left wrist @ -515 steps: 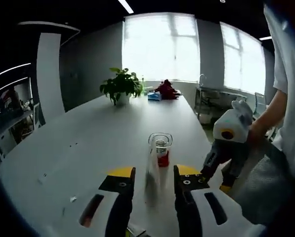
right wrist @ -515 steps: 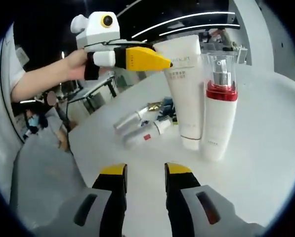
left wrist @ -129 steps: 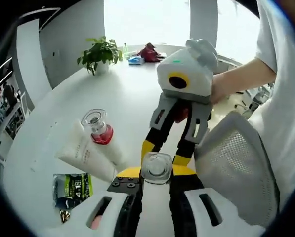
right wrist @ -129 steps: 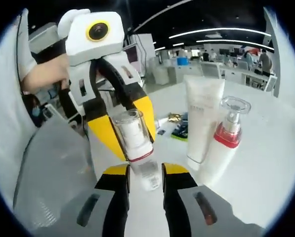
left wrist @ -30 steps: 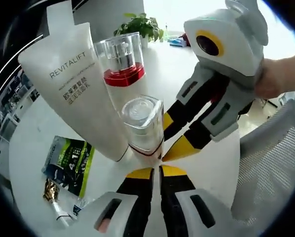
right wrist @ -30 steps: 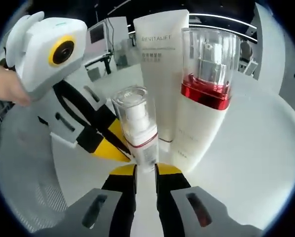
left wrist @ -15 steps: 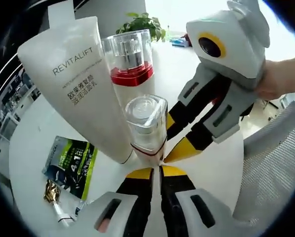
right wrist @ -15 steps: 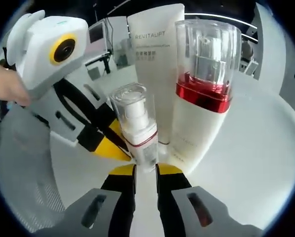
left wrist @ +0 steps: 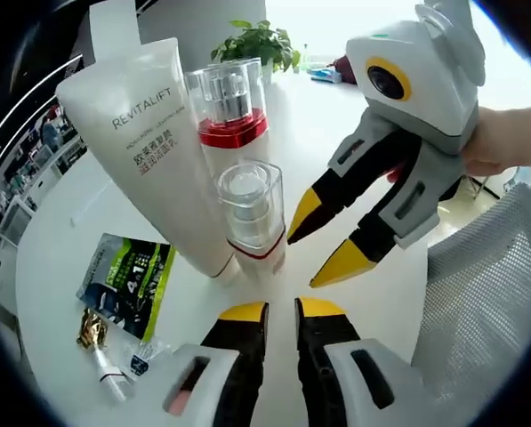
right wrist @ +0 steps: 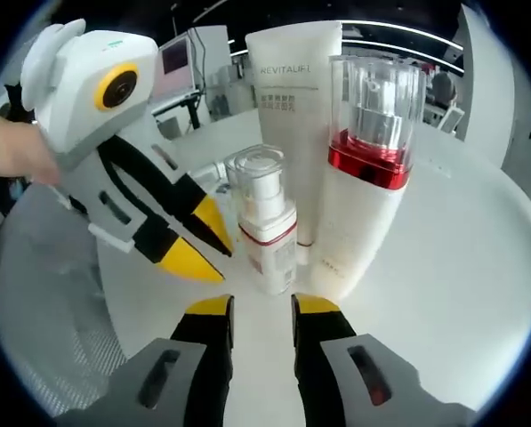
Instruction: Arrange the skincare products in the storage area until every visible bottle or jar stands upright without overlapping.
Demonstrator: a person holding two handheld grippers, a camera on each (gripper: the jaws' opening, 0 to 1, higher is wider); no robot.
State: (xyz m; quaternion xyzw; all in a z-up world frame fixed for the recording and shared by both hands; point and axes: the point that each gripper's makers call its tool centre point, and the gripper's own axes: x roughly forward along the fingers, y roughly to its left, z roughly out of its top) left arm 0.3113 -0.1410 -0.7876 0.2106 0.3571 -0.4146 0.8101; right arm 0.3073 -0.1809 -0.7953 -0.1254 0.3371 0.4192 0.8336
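A small clear-capped pump bottle [left wrist: 247, 218] [right wrist: 267, 222] stands upright on the white table, free of both grippers. Behind it stand a taller pump bottle with a red band [left wrist: 229, 116] [right wrist: 367, 178] and a white REVITALIFT tube [left wrist: 154, 151] [right wrist: 292, 116], all close together. My left gripper [left wrist: 280, 311] is open a little short of the small bottle; in the right gripper view it [right wrist: 203, 242] comes in from the left with its yellow jaws apart. My right gripper [right wrist: 261, 307] is open too, also just short of the small bottle, and shows in the left gripper view [left wrist: 323, 240] beside the bottle.
A green sachet [left wrist: 127, 285] and a small gold-capped sample [left wrist: 96, 342] lie flat on the table left of the tube. A potted plant [left wrist: 261, 40] stands far back. A mesh chair back [left wrist: 478, 302] is at the right, by the table edge.
Both grippers have opened, let go of the small pump bottle and drawn back a little. The bottle stays upright in front of the taller bottle and the tube.
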